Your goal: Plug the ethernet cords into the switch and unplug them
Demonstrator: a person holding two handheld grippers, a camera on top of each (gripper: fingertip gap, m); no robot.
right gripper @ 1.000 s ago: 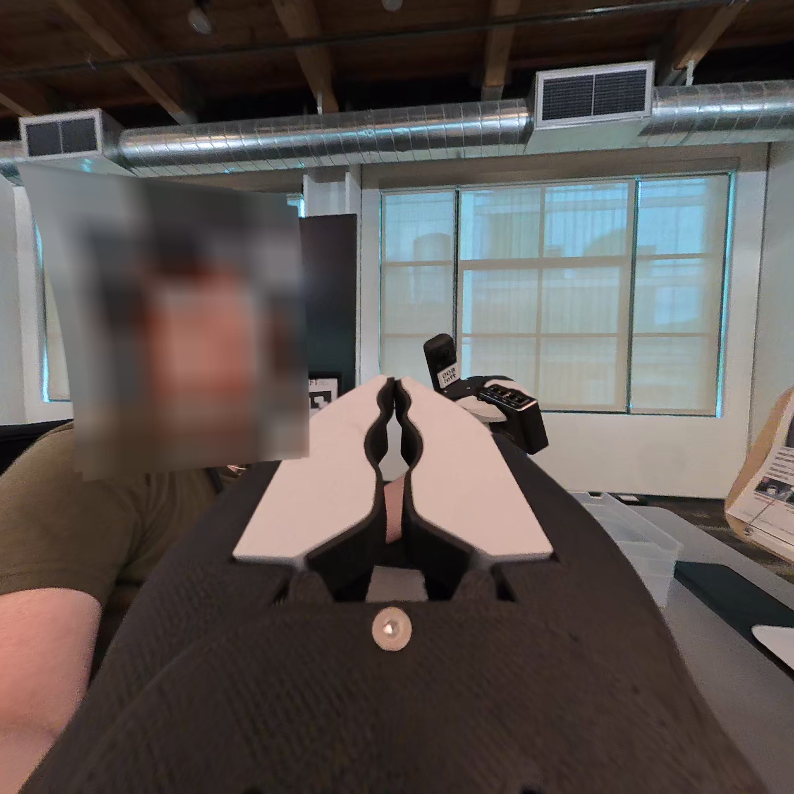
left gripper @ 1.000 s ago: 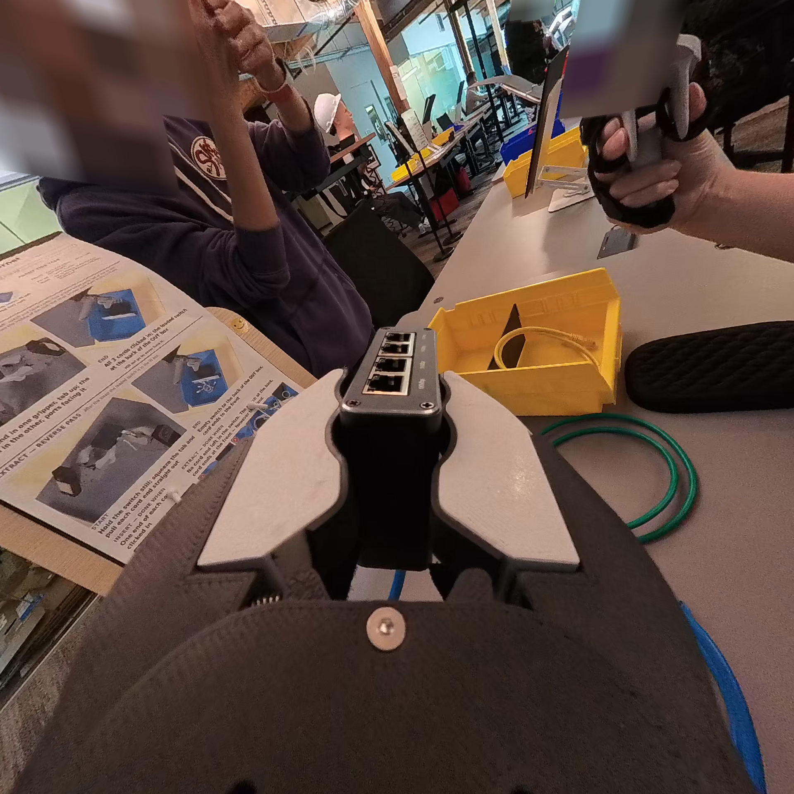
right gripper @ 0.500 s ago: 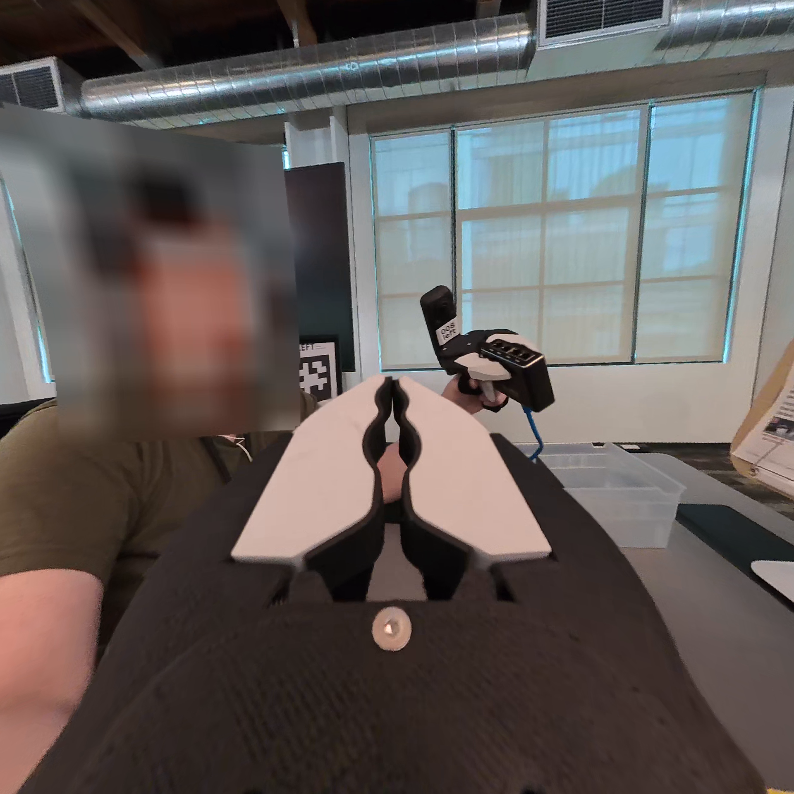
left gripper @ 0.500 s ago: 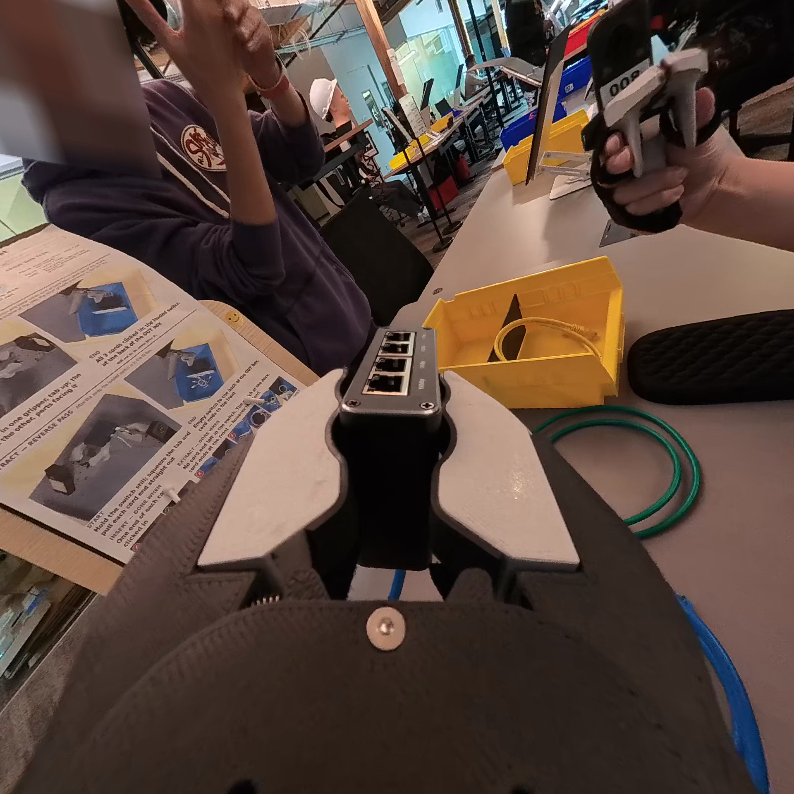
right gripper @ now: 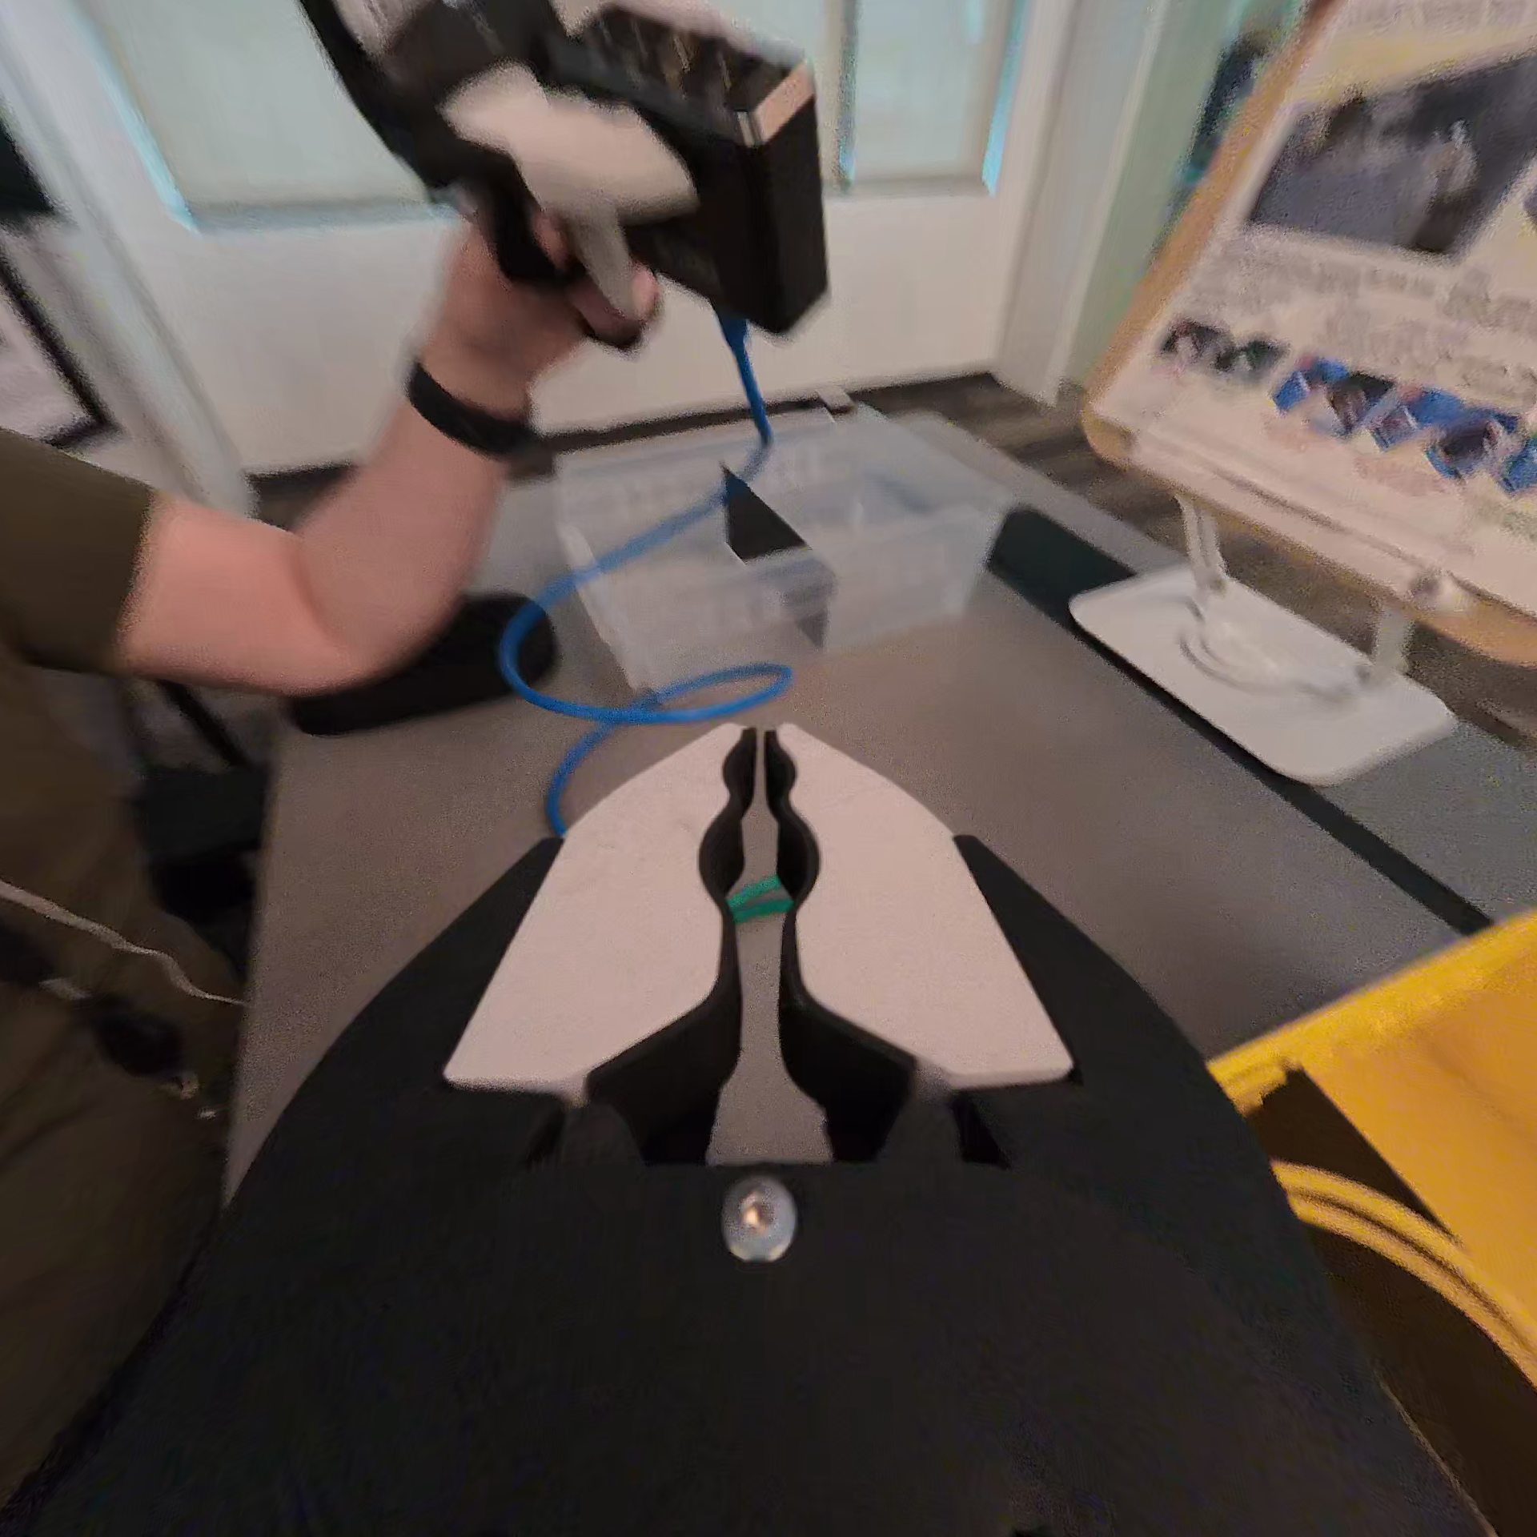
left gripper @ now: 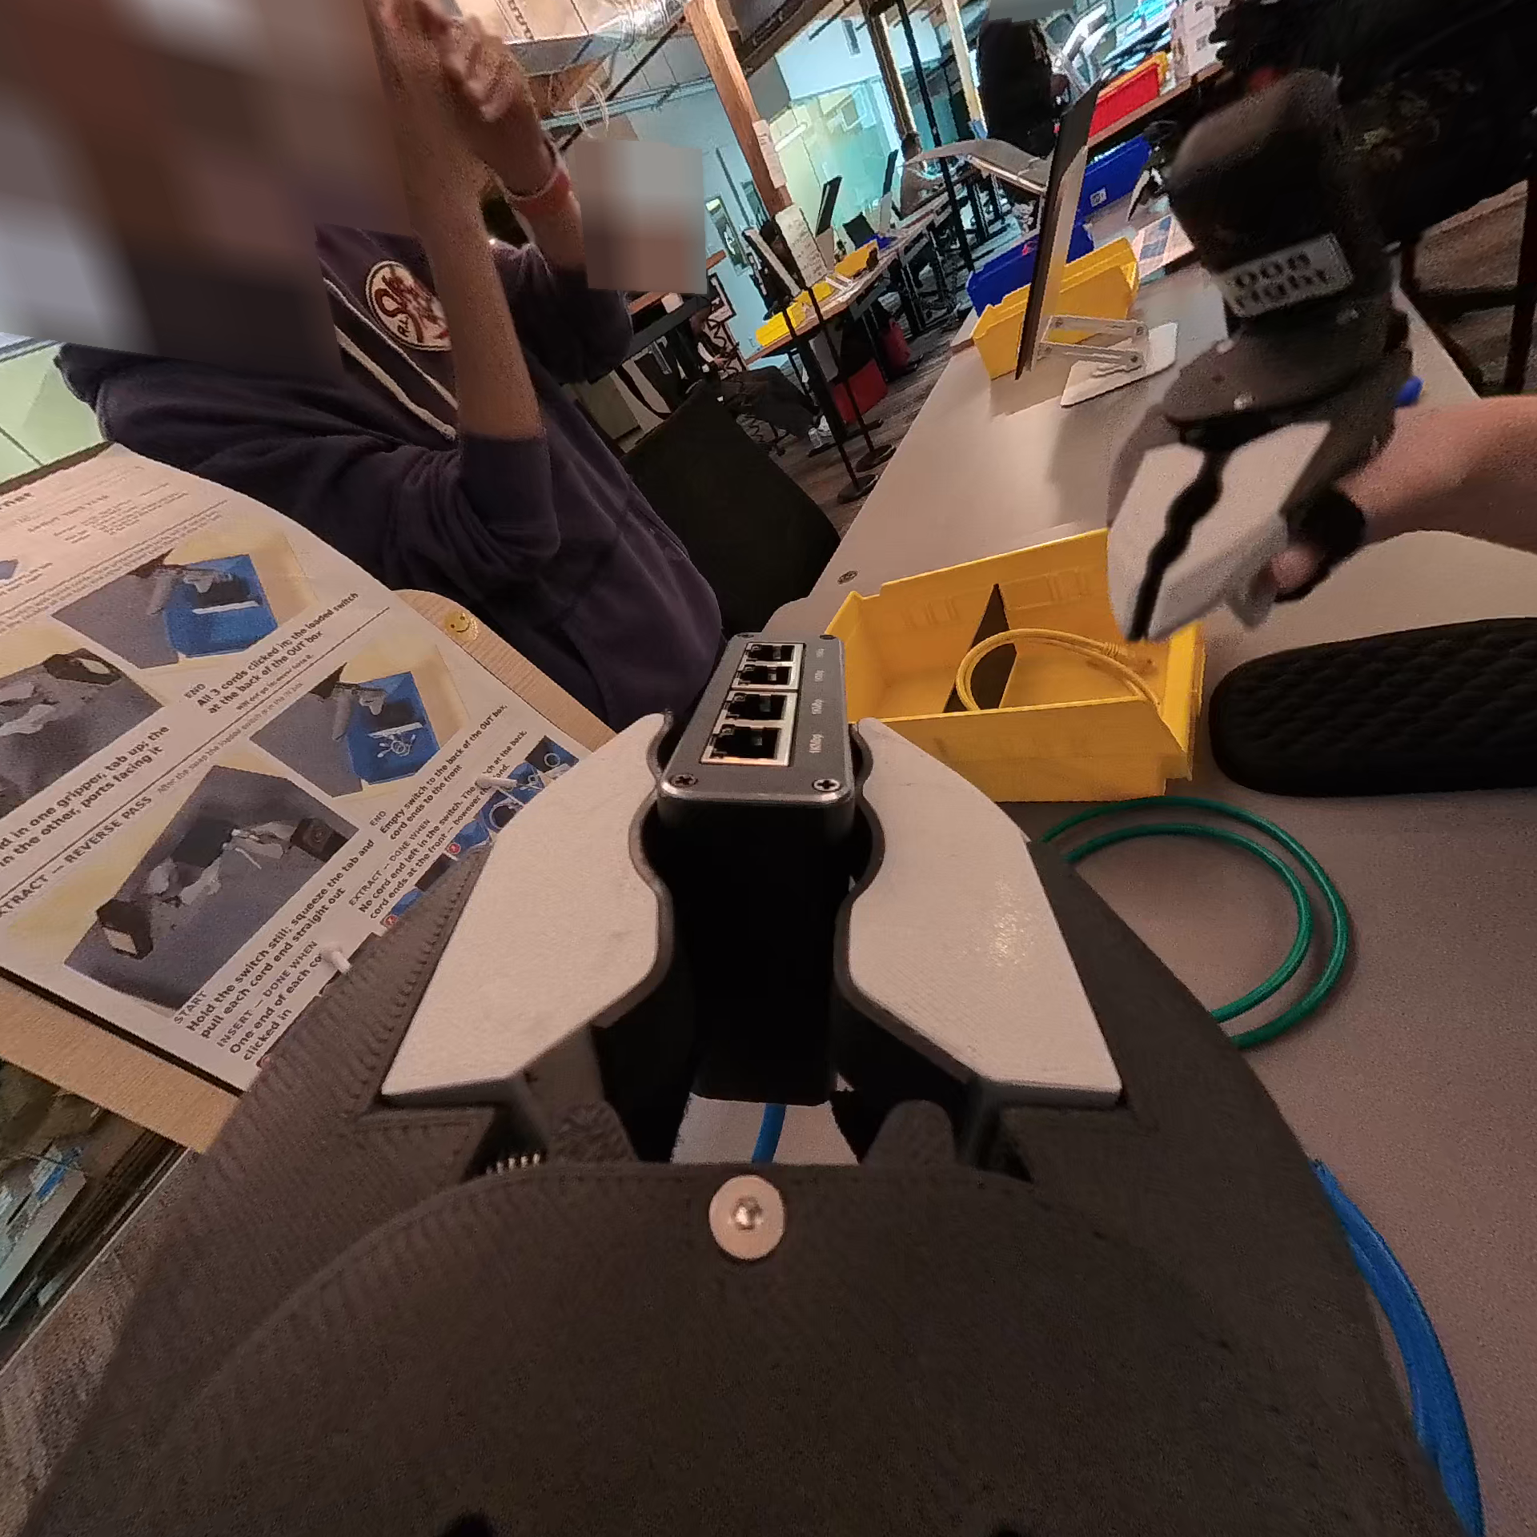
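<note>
My left gripper (left gripper: 757, 744) is shut on the black switch (left gripper: 753, 882) and holds it upright above the table, its empty ports facing up. A blue cord (right gripper: 582, 699) hangs from the switch's (right gripper: 773, 216) lower end down to the table; it also shows in the left wrist view (left gripper: 1406, 1331). My right gripper (right gripper: 761, 736) is shut and empty, tilted down. In the left wrist view it (left gripper: 1146, 620) hovers over the yellow bin (left gripper: 1023, 757), its tips close to the yellow cord (left gripper: 1044, 642) inside. A green cord (left gripper: 1302, 906) lies coiled on the table.
An instruction board (left gripper: 208, 707) stands on the left on a white stand (right gripper: 1247, 665). A black pad (left gripper: 1381, 707) lies right of the yellow bin. A clear plastic bin (right gripper: 898, 574) sits farther off. A person in a dark hoodie (left gripper: 466, 516) sits behind the table. The grippers' ends are close to 20 centimeters from one another.
My right gripper has swung from pointing up down toward the table and now hangs over the yellow bin. My left gripper still holds the switch in about the same place.
</note>
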